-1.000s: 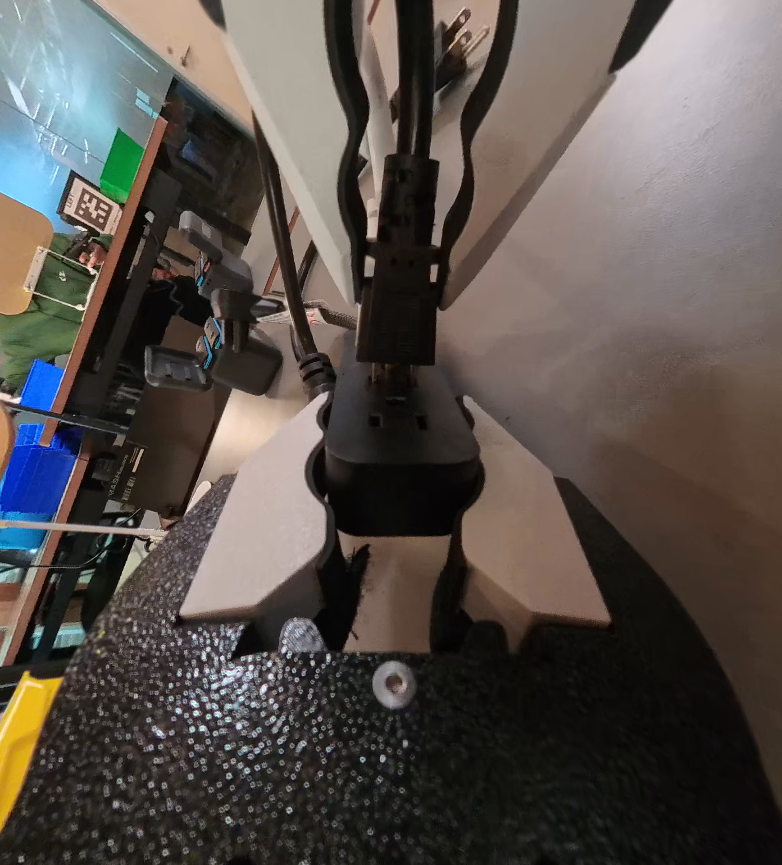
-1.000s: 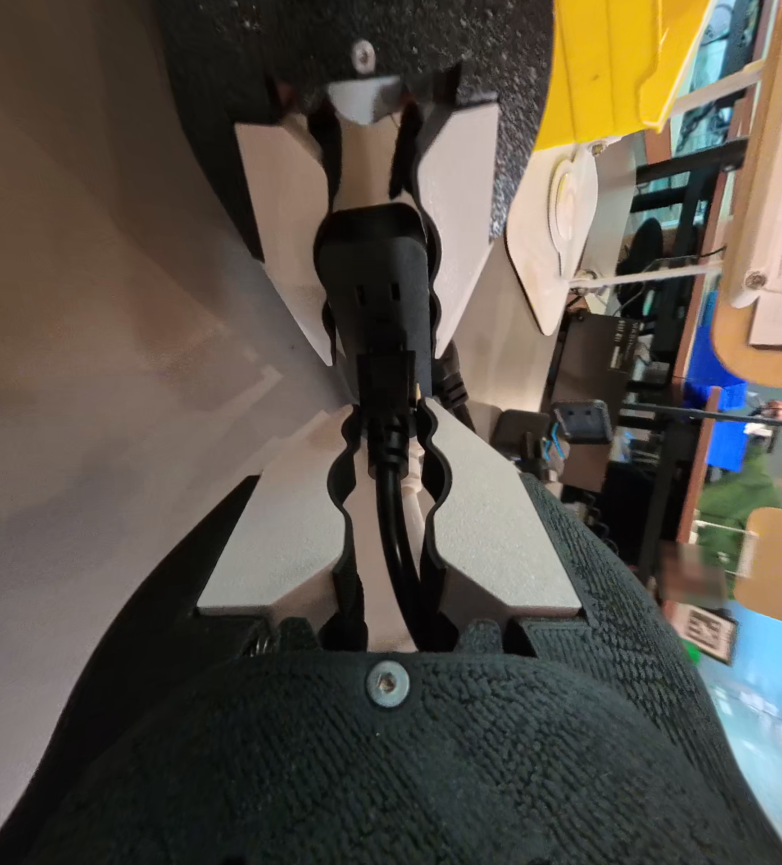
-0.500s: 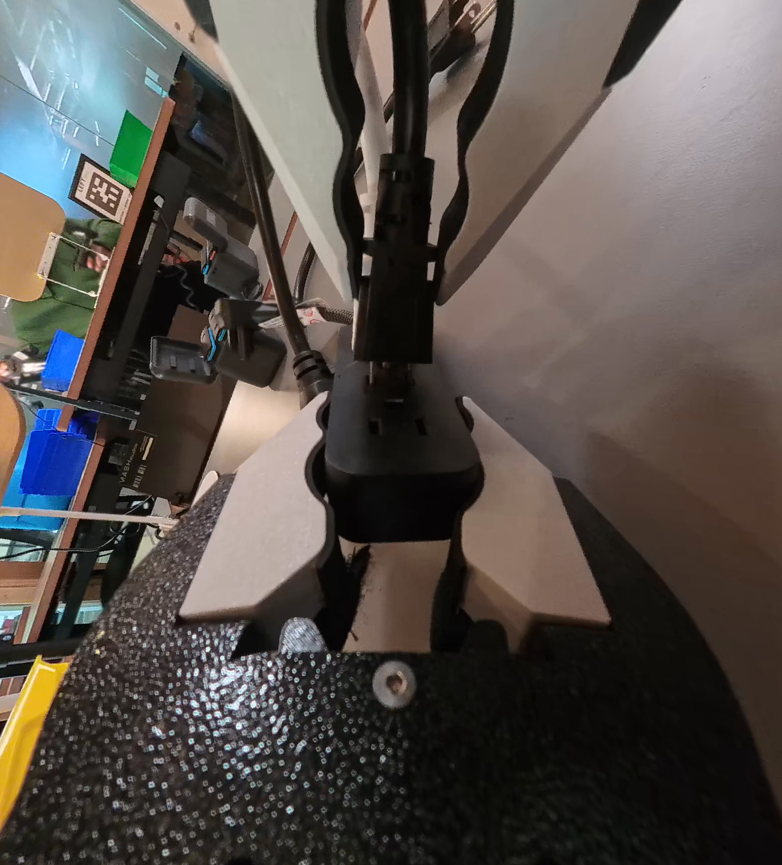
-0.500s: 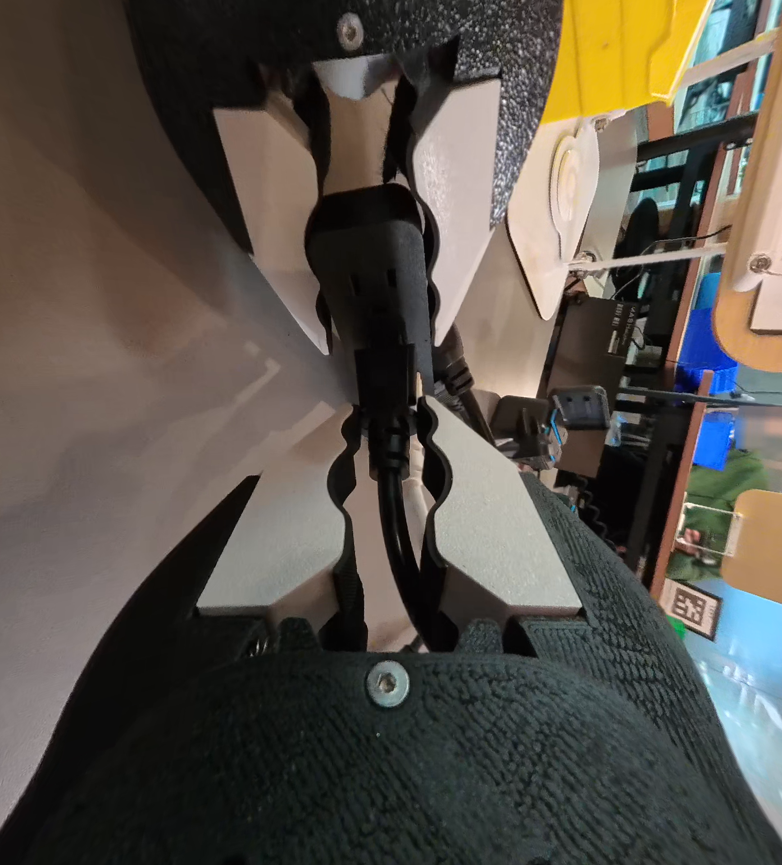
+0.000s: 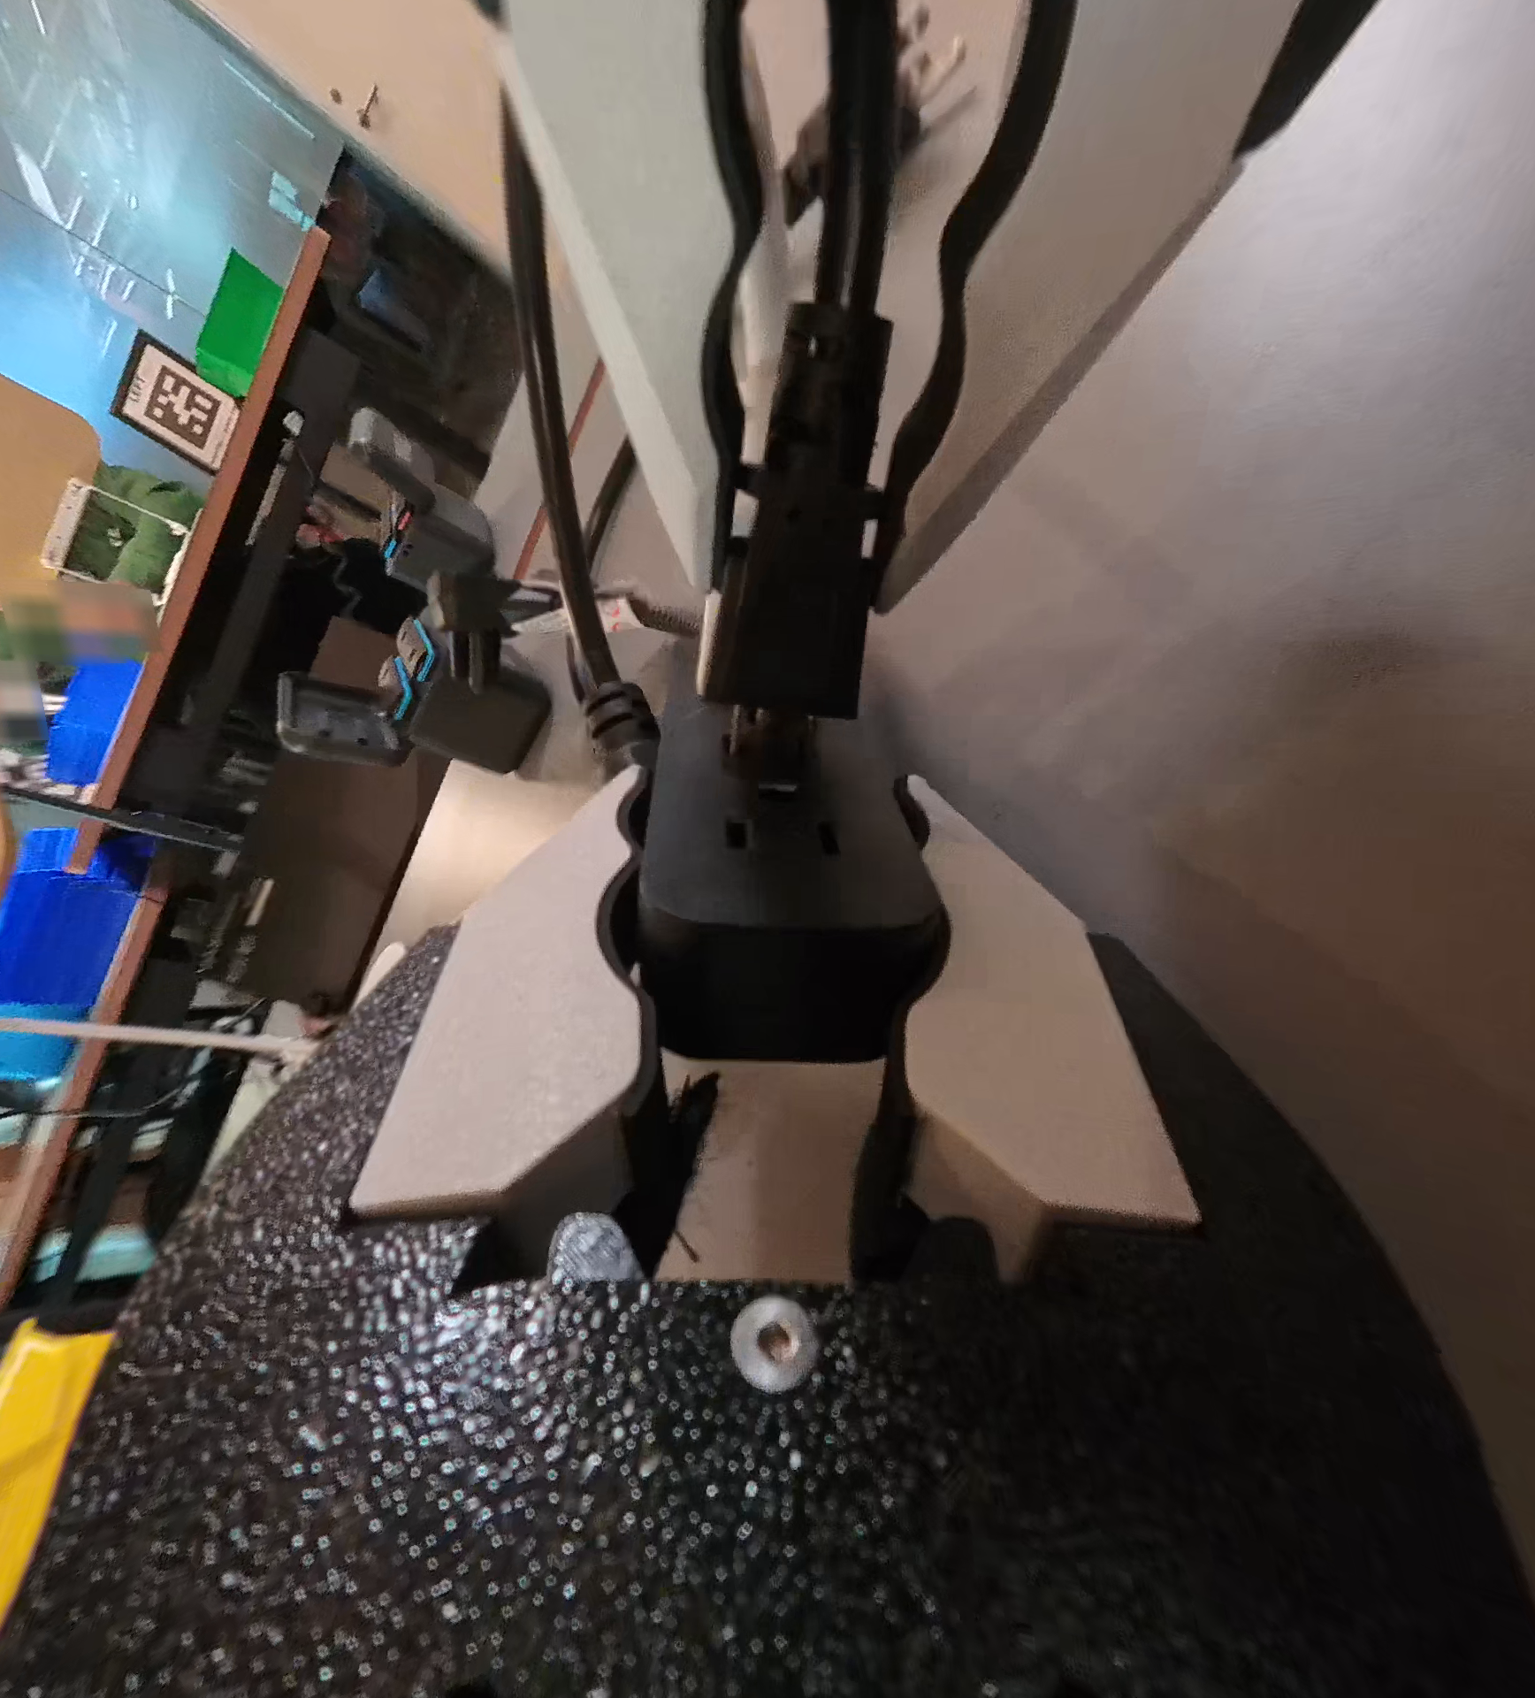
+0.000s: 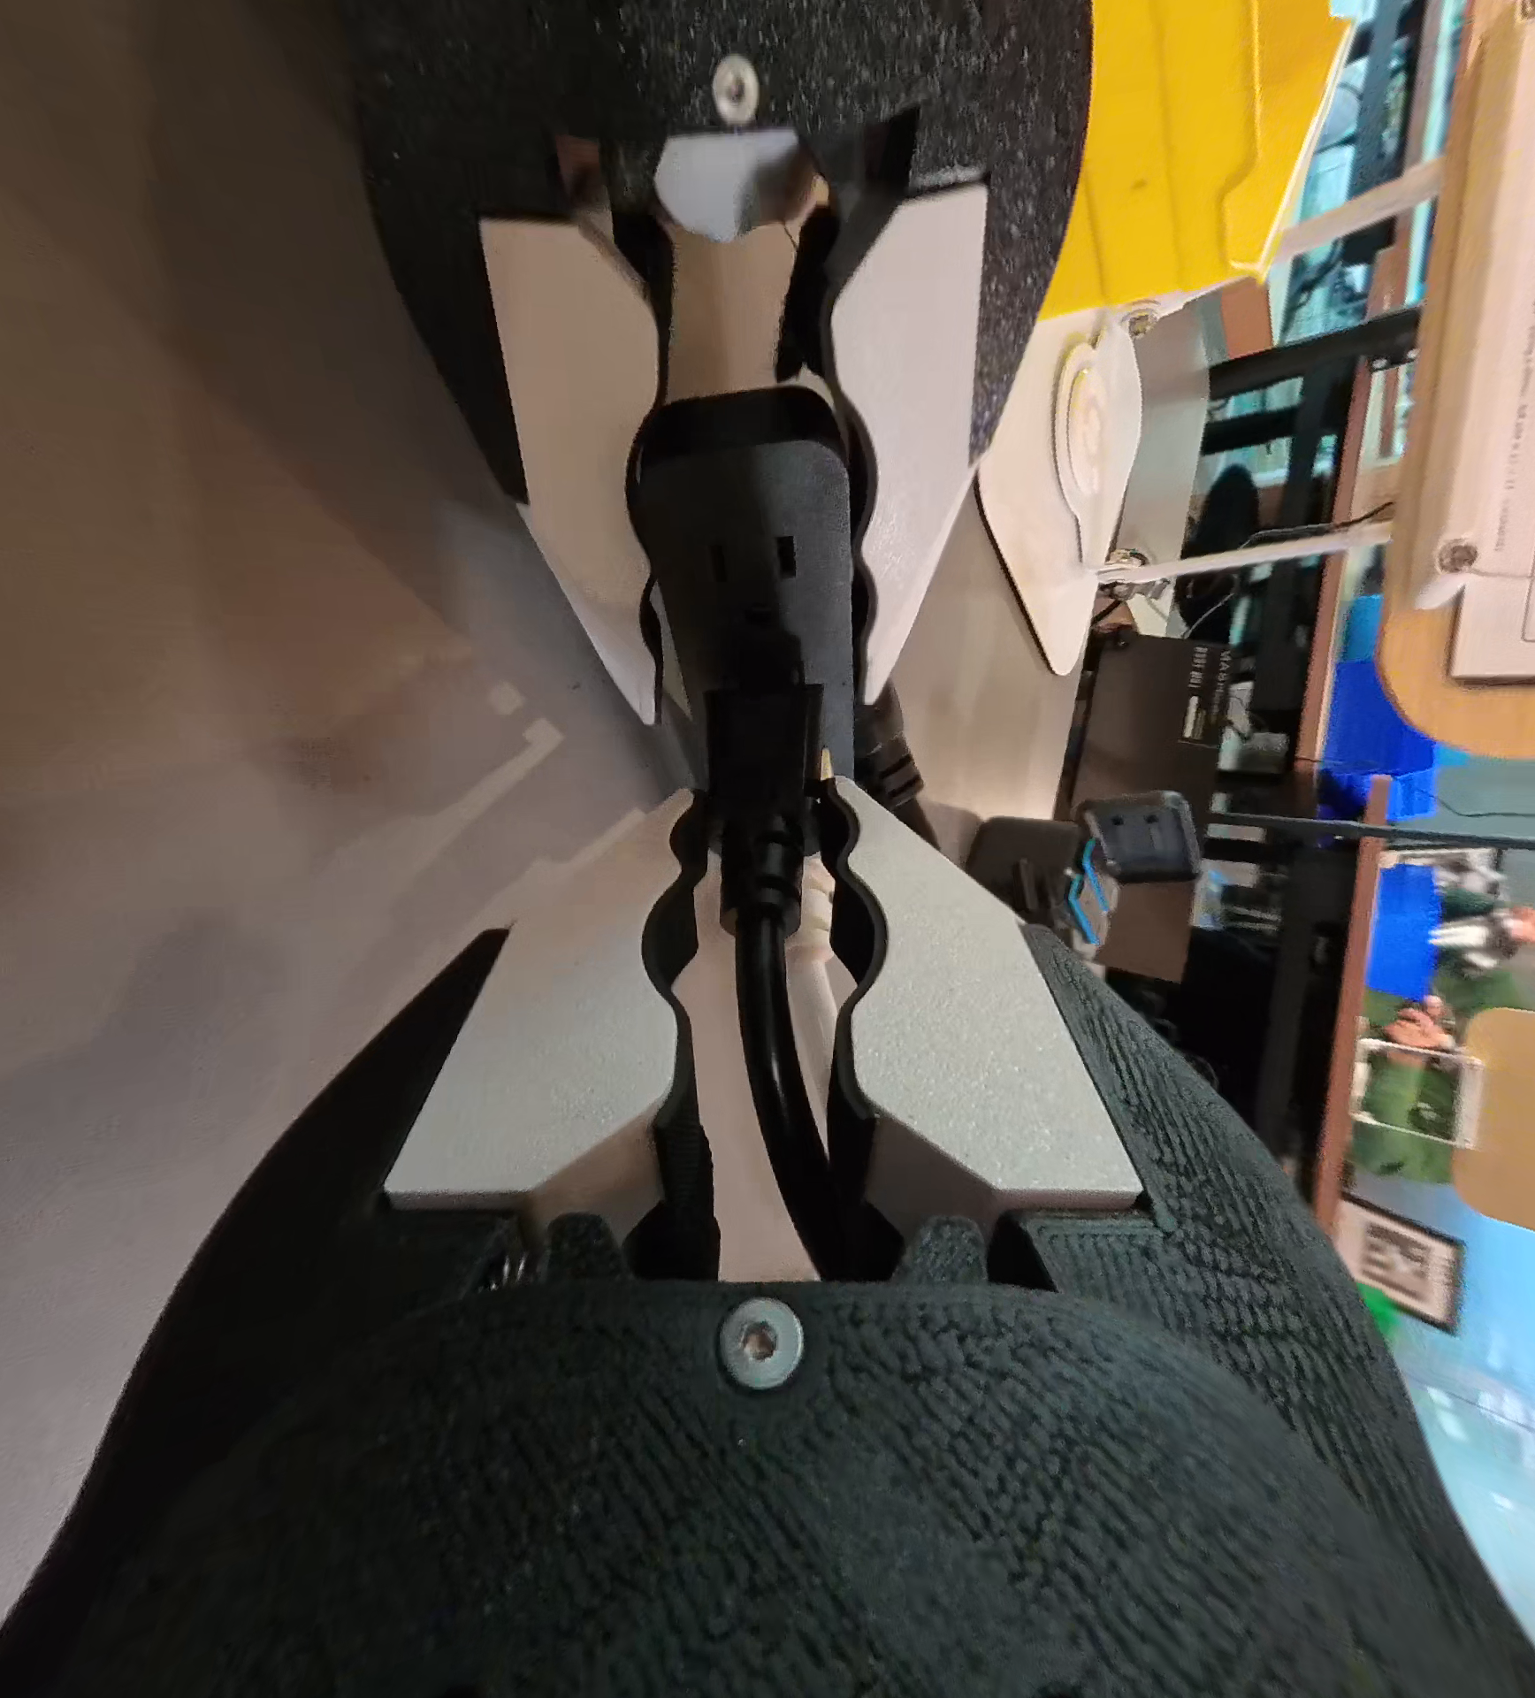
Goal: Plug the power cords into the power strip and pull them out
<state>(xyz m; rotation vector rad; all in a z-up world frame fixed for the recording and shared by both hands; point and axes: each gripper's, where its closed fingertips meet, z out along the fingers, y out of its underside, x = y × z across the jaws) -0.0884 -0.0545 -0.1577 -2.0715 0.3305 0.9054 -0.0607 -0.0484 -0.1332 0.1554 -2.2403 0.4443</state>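
My left gripper (image 5: 773, 799) is shut on the end of the black power strip (image 5: 782, 900). My right gripper (image 6: 759, 799) faces it and is shut on the black plug (image 6: 759, 735) of a power cord (image 6: 782, 1029). The plug (image 5: 791, 597) stands at the strip's socket with its metal prongs (image 5: 764, 744) showing between plug and strip. In the right wrist view the strip (image 6: 745, 551) sits between the left gripper's grey fingers (image 6: 562, 441). The right gripper's fingers (image 5: 617, 276) reach in from the top of the left wrist view.
The strip's own black cord (image 5: 598, 643) runs off over the beige table (image 5: 1297, 643). A loose plug with bare prongs (image 5: 920, 83) lies farther off. Other dark gripper devices (image 5: 433, 698) lie at the table's edge. Desks, blue bins (image 6: 1379, 726) and a person are beyond. My right fingertips sit around 4 centimeters from my left ones.
The plug has drawn back a little from the strip, so more of its prongs show. Both grippers have kept their hold and shifted slightly.
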